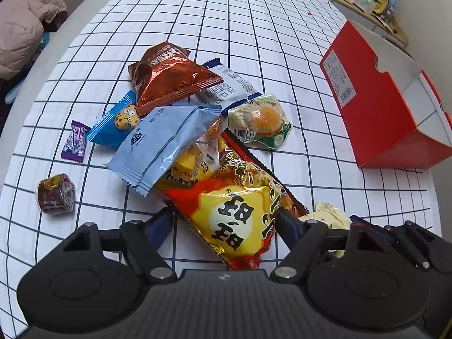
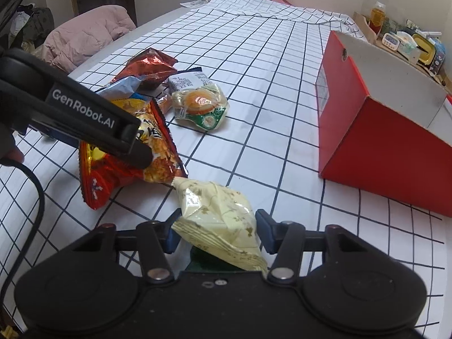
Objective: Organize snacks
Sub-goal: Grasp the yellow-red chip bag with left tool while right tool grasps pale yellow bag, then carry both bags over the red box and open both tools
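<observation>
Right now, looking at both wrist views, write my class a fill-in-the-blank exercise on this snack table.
1. The open box at the table's right side is coloured ____.
2. Between the left gripper's fingers lies a yellow and ____ snack bag.
3. The right gripper straddles a ____-coloured packet.
4. The tablecloth is white with a dark ____ pattern.

Missing words: red; red; cream; grid

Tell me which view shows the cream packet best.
Right wrist view: the cream packet lies whole between that tool's fingers. The left wrist view shows only a part of it, behind its right finger beside the yellow bag.
</observation>
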The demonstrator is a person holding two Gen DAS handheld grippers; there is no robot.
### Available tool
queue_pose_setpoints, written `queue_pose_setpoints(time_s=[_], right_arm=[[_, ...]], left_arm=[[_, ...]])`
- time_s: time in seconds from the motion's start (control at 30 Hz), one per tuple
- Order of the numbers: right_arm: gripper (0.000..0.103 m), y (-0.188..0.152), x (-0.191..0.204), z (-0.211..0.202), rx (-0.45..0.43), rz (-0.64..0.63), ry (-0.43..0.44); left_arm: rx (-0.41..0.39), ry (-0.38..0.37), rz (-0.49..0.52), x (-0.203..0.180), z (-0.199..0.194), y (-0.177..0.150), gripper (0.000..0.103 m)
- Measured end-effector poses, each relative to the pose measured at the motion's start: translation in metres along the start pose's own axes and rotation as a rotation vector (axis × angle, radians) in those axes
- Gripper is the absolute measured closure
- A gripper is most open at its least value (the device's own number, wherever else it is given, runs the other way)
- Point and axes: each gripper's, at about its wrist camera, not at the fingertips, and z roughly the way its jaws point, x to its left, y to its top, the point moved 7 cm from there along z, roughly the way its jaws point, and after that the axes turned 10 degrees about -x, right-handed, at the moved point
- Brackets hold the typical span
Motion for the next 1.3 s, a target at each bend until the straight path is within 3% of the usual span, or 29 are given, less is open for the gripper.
queue_pose_setpoints(time_s=[0.23, 0.67, 1.0, 1.3], right_arm=[[0.059, 0.0, -0.001, -0.006, -0.007, 0.015, 0.003], [0.06, 0.014, -0.027, -0.056, -0.071, 0.123, -0.038], [0.06, 0.048, -0.061, -0.1, -0.158, 0.167, -0.067], [0.06, 0.07, -0.106, -0.119, -0.208, 0.203, -0.095]], left_arm=[[-0.022, 0.001, 0.021, -0.005, -0.007, -0.002, 0.038], [-0.084, -0.021, 0.046, -0.022, -0.054, 0.003, 0.039], [-0.158, -0.052, 0.111, -0.064, -0.094, 0.03, 0.039], [-0.202, -0.078, 0.186, -0.119, -0.106, 0.061, 0.038]])
